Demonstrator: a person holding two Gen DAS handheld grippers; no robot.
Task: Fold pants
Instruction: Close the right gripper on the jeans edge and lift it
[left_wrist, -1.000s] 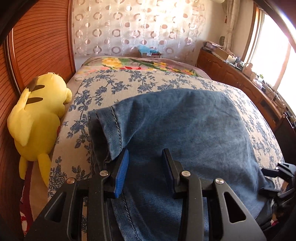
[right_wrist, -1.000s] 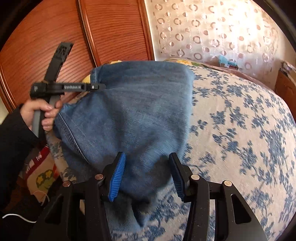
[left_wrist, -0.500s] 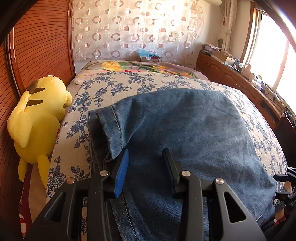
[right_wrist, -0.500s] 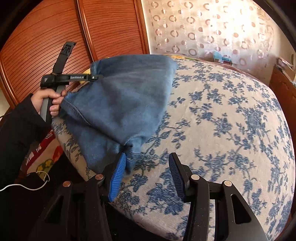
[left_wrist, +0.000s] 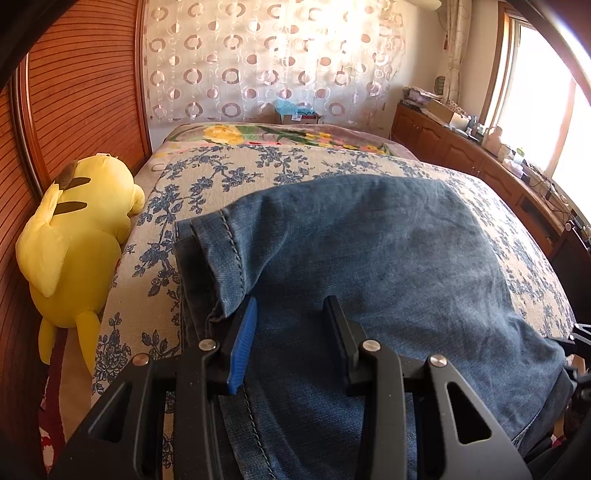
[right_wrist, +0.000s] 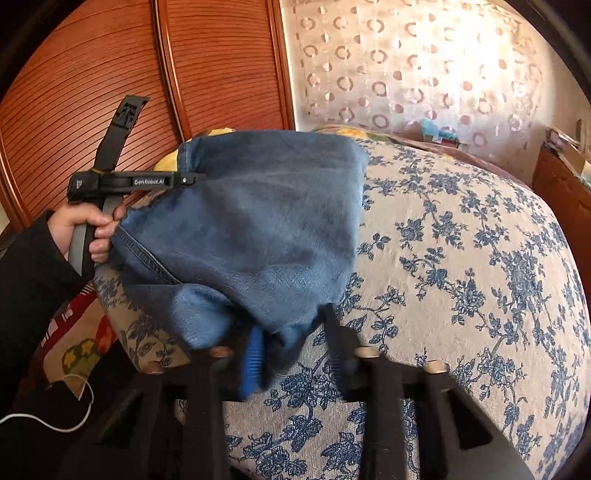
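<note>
Folded blue jeans (left_wrist: 369, 251) on floral bedspread (right_wrist: 461, 258). Left gripper (left_wrist: 290, 328) spread, resting over denim at lower centre. Right gripper (right_wrist: 293, 343) closing, jeans corner between the jaws, lower centre.

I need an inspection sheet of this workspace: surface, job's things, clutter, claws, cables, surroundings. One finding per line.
Surface: bed with blue-flowered cream cover.
Job's things: blue denim pants, folded, lying on the cover.
Clutter: yellow plush toy at the bed's edge.
Claws: left claw over the denim, pads apart; right claw blurred, closing, pants corner between its pads.
Cables: thin white cable near the dark sleeve.
Surroundings: ribbed wooden doors, circle-patterned curtain, wooden cabinet.
</note>
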